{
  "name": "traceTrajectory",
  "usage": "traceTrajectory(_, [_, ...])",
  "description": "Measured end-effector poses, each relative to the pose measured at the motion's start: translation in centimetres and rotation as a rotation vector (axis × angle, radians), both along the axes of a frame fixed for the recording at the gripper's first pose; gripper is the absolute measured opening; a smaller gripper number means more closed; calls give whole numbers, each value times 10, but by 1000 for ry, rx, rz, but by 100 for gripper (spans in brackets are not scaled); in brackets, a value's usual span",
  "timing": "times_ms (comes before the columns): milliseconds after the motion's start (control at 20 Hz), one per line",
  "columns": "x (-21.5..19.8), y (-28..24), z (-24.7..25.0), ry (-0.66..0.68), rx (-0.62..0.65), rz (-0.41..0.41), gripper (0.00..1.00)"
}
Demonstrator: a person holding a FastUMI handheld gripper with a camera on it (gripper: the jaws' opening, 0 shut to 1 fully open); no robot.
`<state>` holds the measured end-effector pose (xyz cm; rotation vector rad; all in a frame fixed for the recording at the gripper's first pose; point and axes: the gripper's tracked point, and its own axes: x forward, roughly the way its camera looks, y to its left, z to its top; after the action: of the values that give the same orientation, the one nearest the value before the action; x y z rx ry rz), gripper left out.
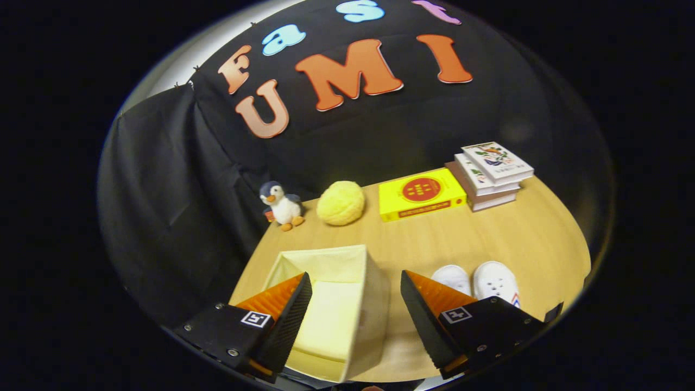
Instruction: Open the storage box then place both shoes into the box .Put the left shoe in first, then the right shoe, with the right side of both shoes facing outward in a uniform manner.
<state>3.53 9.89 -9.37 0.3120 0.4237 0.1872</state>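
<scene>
A pale yellow fabric storage box (374, 304) stands on the wooden table (488, 239), its top open and its inside bare. My gripper (355, 282) hovers above it, open, with nothing between the fingers; the box's right wall lies in the gap. Two white shoes rest side by side on the table to the right of the box, toes pointing away from me: one shoe (452, 278) is partly hidden behind the right finger (429, 304), the other shoe (495, 281) lies further right with small vent holes on its upper.
Along the table's far side stand a plush penguin (281, 205), a round yellow plush ball (341, 203), a yellow box with a red disc (421, 193) and a stack of books (488, 174). Black cloth walls close the booth behind and to the left.
</scene>
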Motion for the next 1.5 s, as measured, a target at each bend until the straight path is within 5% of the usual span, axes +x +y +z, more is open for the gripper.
traceTrajectory(150, [-13,-56,-40,42,-102,-101,98])
traceTrajectory(350, [-26,-93,-90,119,-255,-124,98])
traceTrajectory(650, [-31,-97,-135,240,-326,-23,82])
traceTrajectory(1000, [-25,-96,-165,346,-332,54,51])
traceTrajectory(1500, [-15,-99,-188,442,-307,122,50])
